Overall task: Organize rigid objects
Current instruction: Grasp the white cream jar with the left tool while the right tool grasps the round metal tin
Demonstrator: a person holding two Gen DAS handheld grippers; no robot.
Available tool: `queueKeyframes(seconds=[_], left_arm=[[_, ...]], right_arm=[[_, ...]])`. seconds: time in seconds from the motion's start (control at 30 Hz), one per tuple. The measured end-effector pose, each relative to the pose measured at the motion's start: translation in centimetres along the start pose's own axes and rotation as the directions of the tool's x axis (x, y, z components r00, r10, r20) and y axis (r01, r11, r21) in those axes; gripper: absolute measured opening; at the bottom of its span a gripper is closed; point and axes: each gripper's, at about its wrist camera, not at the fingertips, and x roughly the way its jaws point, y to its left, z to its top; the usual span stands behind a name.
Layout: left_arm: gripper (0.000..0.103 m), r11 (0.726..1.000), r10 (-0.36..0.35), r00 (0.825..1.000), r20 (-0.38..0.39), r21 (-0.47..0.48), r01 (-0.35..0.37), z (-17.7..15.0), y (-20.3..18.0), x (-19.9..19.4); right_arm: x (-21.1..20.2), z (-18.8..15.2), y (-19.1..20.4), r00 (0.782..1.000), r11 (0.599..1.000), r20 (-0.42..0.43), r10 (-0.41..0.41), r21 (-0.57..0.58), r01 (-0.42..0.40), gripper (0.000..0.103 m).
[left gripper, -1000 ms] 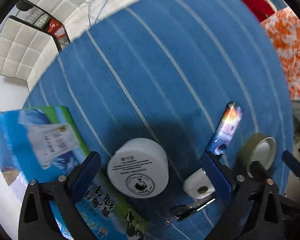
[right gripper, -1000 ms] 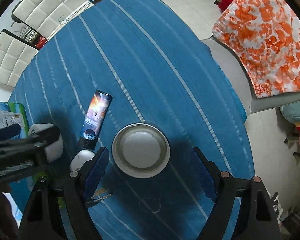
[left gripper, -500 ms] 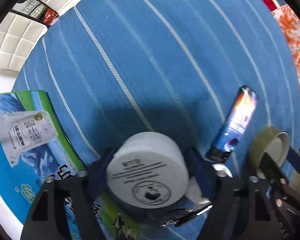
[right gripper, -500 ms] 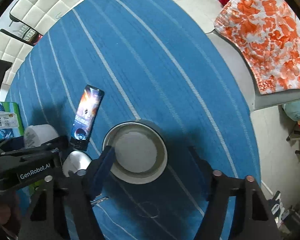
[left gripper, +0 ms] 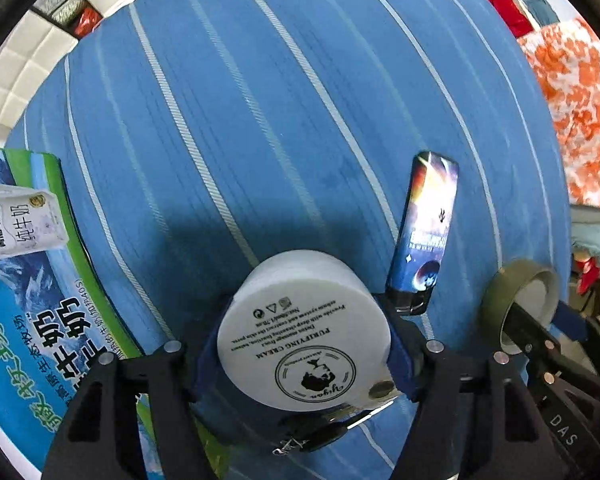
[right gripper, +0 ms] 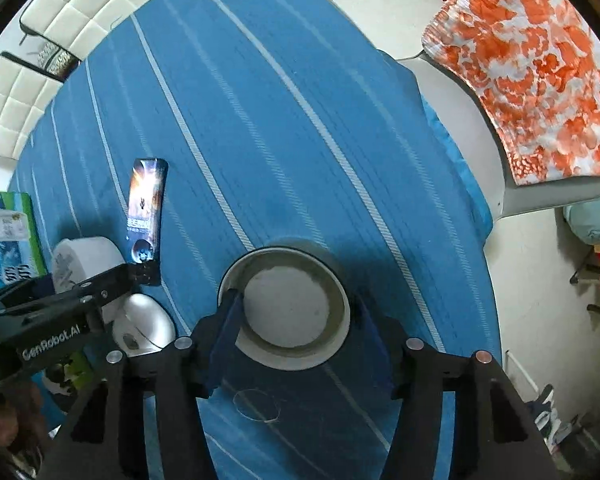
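Both claws are closing on round things: the left claw (left gripper: 304, 356) clamps the white cream jar (left gripper: 304, 328) between its pads, low over the blue striped counter (left gripper: 260, 120), while the right claw (right gripper: 296, 332) straddles the tape roll (right gripper: 288, 304), though I cannot tell if it pinches yet. Sorting looks barely begun; the lighter (left gripper: 426, 236), the white mouse (right gripper: 144, 326) and keys remain loose beside the milk carton box (left gripper: 28, 320).
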Motion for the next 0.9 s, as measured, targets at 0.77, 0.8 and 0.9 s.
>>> queueKeyframes(seconds=[0.77, 0.8, 0.9], left_arm=[[0.065, 0.999, -0.029, 0.966, 0.257, 0.027, 0.023, -4.7, -0.1, -9.1], [0.065, 0.999, -0.037, 0.961, 0.274, 0.027, 0.031, -5.0, 0.1, -10.1], [0.065, 0.999, -0.046, 0.943, 0.330, 0.024, 0.041, -6.1, 1.4, -13.2]], right_arm=[[-5.8, -2.5, 2.3, 0.993, 0.996, 0.114, -0.016, -0.083, 0.025, 0.058], [-6.6, -2.8, 2.5, 0.992, 0.995, 0.129, -0.012, -0.092, 0.024, 0.058], [-9.1, -3.8, 3.1, 0.986, 0.993, 0.165, 0.002, -0.116, 0.017, 0.058]])
